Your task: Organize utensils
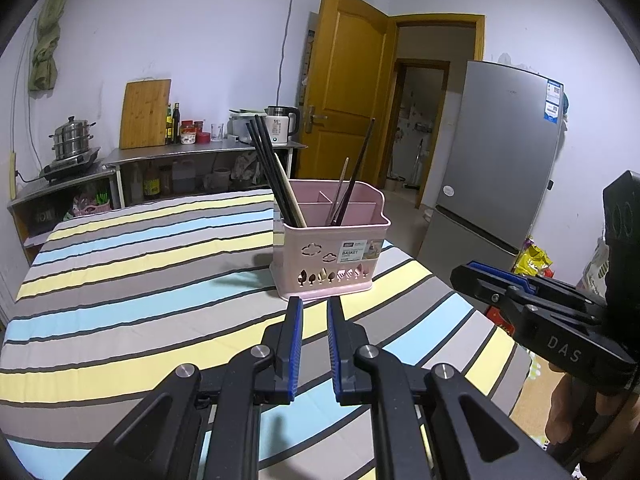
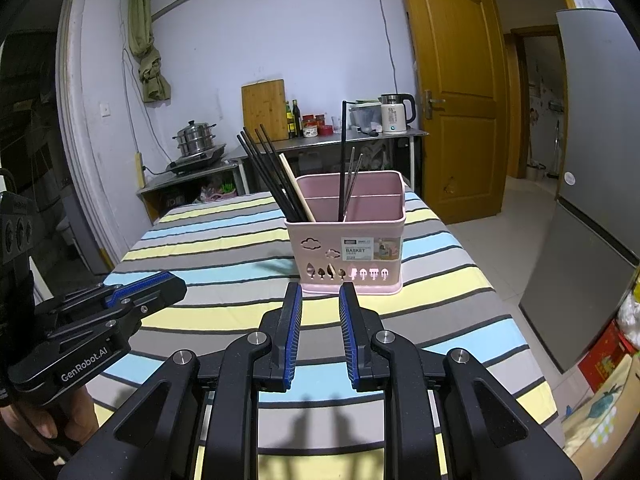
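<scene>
Two black handheld grippers hover side by side above a tabletop (image 1: 132, 280) covered in a striped cloth of yellow, blue, grey and white, both angled slightly downward toward a pink plastic utensil basket (image 1: 328, 256) that stands on the cloth just beyond their tips. The left gripper (image 1: 314, 308) shows its blue-padded fingers (image 1: 295, 320) drawn close together with only a slim gap between them and nothing in it; the right gripper (image 2: 320, 294) holds its own blue pads a little farther apart, also empty. In the left wrist view the right gripper enters from the right edge, pointing leftward and level with its partner, with part of a person's hand (image 1: 568, 412) visible beneath its handle. In the right wrist view the left gripper reaches in from the lower left, a hand (image 2: 40, 420) wrapped around its grip. Inside the basket, a bundle of black chopsticks (image 1: 268, 168) and one pale wooden chopstick (image 1: 290, 194) lean to the left from the front left compartment, while a dark chopstick (image 1: 358, 168) and thin metal ones (image 1: 340, 188) rise from the adjoining compartment to the right. Behind the tabletop stand a steel counter (image 1: 200, 154) with a kettle (image 1: 282, 124), a yellow wooden door (image 1: 344, 80) and a grey fridge (image 1: 496, 152).
</scene>
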Motion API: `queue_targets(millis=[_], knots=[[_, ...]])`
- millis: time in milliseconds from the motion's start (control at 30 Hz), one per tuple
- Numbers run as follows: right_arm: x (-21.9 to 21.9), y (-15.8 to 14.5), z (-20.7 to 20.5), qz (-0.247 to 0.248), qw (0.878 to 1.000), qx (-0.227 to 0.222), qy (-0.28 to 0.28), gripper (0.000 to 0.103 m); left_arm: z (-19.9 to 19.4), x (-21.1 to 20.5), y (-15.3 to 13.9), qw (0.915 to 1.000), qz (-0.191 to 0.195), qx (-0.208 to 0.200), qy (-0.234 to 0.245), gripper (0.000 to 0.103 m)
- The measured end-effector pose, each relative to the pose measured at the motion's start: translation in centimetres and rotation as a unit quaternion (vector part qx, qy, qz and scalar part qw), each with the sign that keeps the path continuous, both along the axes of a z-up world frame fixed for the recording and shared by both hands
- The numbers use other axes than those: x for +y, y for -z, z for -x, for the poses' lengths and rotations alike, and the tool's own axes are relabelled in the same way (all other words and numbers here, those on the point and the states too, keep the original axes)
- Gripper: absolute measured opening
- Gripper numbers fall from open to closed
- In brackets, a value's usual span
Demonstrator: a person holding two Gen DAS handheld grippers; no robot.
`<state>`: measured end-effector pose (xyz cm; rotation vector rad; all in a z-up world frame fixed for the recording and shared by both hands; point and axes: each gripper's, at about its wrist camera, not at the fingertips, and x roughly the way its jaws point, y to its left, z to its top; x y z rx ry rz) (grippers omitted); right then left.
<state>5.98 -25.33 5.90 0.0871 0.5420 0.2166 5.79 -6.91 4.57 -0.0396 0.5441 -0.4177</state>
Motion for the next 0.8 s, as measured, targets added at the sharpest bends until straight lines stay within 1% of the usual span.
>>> queue_targets(millis=[800], knots=[[0.48,0.59,-0.01,0.001,1.0,0.005,0.0,0.02,-0.11,0.0,0.44,1.0,0.001,0.003,0.005,0.011]])
